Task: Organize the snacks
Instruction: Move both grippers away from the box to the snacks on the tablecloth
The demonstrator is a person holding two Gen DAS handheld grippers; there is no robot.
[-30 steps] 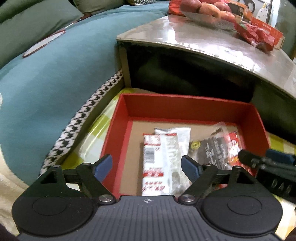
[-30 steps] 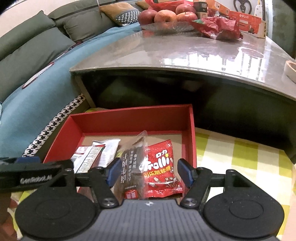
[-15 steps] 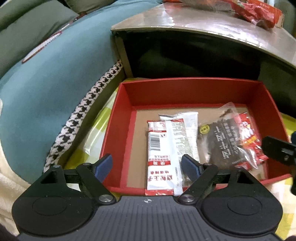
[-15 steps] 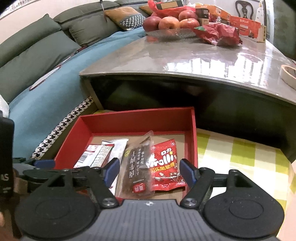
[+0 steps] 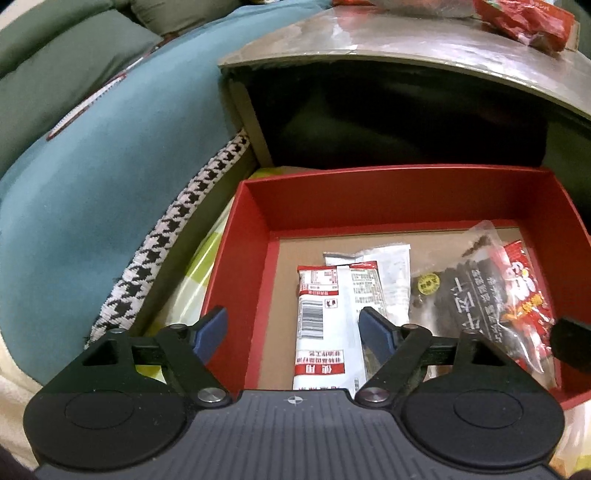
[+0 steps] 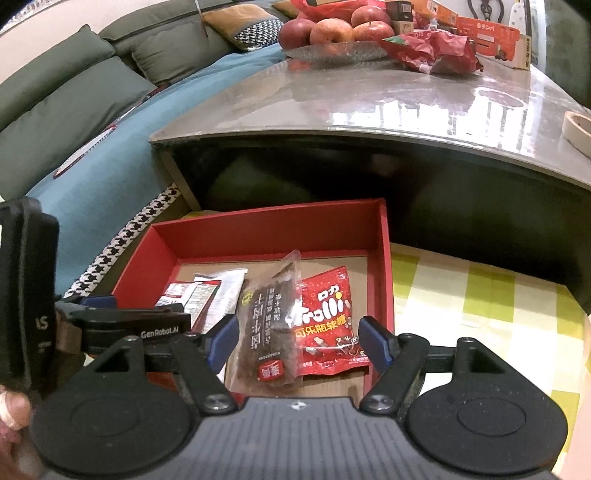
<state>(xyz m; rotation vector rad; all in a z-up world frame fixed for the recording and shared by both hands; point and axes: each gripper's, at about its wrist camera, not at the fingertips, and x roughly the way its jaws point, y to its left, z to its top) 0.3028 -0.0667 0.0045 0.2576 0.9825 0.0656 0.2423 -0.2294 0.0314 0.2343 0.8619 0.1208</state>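
A red box (image 5: 369, 195) (image 6: 266, 230) sits on the checked cloth in front of the low table. Inside lie a red-and-white packet (image 5: 319, 325) (image 6: 188, 293) over a white packet (image 5: 384, 266), a dark clear bag (image 5: 469, 295) (image 6: 269, 332) and a red Trolli bag (image 5: 524, 291) (image 6: 328, 317). My left gripper (image 5: 293, 328) is open and empty above the box's near left edge, over the red-and-white packet. My right gripper (image 6: 298, 339) is open and empty above the dark bag and Trolli bag. The left gripper (image 6: 96, 314) shows at the left of the right wrist view.
A low table (image 6: 388, 99) overhangs behind the box, with a bowl of apples (image 6: 332, 33), red wrappers (image 6: 432, 51) and a tape roll (image 6: 578, 129). A teal blanket with houndstooth trim (image 5: 110, 177) lies left. Yellow-green checked cloth (image 6: 480, 295) spreads right.
Both grippers have pulled back and risen slightly from the box, so more of the box and its packets shows. Both stay open and empty. The packets have not moved.
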